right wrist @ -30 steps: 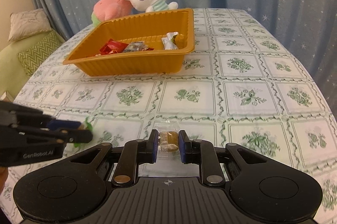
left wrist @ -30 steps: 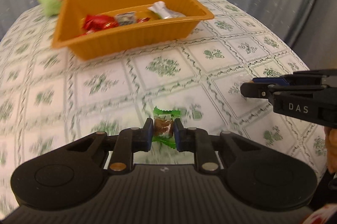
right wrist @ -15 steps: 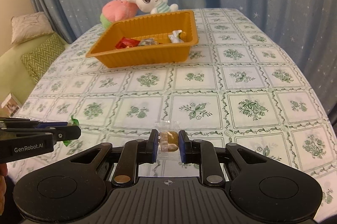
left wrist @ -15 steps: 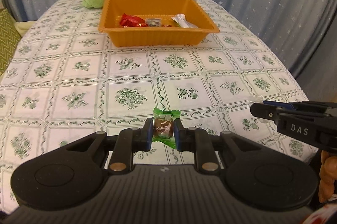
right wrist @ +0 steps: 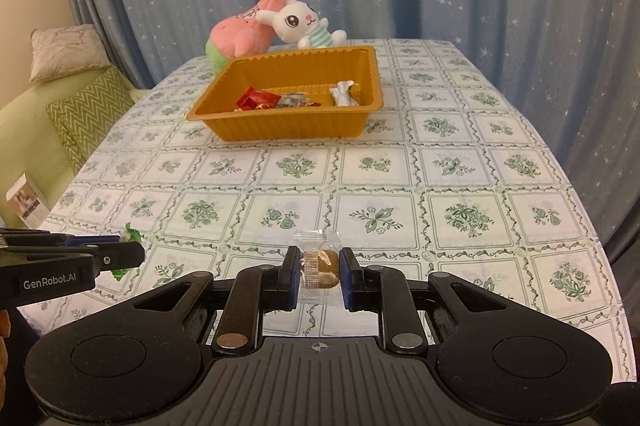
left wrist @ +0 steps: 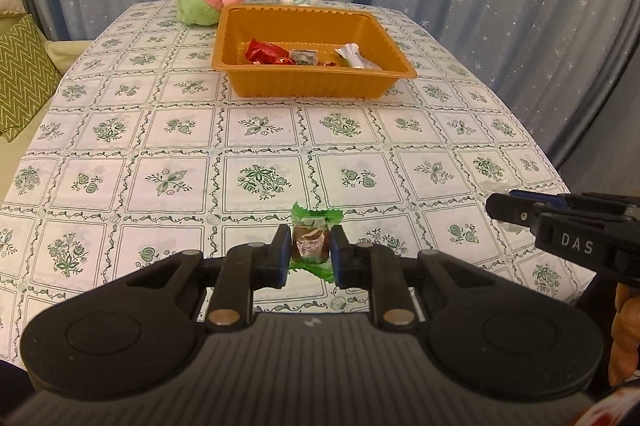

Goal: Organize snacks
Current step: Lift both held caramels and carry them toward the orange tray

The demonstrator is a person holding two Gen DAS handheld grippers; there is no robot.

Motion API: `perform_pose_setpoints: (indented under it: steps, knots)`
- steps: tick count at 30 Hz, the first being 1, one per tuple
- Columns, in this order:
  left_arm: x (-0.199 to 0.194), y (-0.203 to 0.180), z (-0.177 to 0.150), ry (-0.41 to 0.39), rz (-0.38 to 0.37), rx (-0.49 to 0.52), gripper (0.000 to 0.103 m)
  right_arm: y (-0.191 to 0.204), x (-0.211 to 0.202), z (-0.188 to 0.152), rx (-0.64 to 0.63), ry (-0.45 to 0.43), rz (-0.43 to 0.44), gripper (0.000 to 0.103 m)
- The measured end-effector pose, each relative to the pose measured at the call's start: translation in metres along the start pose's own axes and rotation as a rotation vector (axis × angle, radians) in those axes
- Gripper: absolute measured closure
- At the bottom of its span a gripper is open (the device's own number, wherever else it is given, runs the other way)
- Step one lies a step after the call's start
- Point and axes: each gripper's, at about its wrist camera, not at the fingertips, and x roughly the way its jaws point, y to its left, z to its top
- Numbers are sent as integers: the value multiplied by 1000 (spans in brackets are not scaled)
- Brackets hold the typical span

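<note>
- Since each is a light, crinkly wrapped sweet, the pinch belongs on the firm middle, not the limp twisted ends.
- The left gripper (left wrist: 309,255) is closed on the green-wrapped candy (left wrist: 311,244), well short of the orange tray (left wrist: 316,88); its long axis runs toward the tray.
- The right gripper (right wrist: 320,273) is clamped on the clear-wrapped snack (right wrist: 322,266), lengthwise toward the tray (right wrist: 288,124) too.
- Inside the tray lie other sweets (left wrist: 264,52).

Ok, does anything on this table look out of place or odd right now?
Nothing is spilled or damaged. The only odd things are two plush toys lying at the far end behind the orange tray, which holds snacks. Each tool grips one wrapped candy: left, right.
</note>
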Motion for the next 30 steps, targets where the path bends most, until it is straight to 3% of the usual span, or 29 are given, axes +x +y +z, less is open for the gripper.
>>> perform_pose_setpoints:
  steps: [19, 30]
  knots:
    - [4, 1, 7, 1, -5, 1, 85, -4, 5, 2, 5, 8, -9, 82]
    - [19, 8, 37, -26, -3, 24, 85, -14, 23, 21, -4, 1, -16, 82]
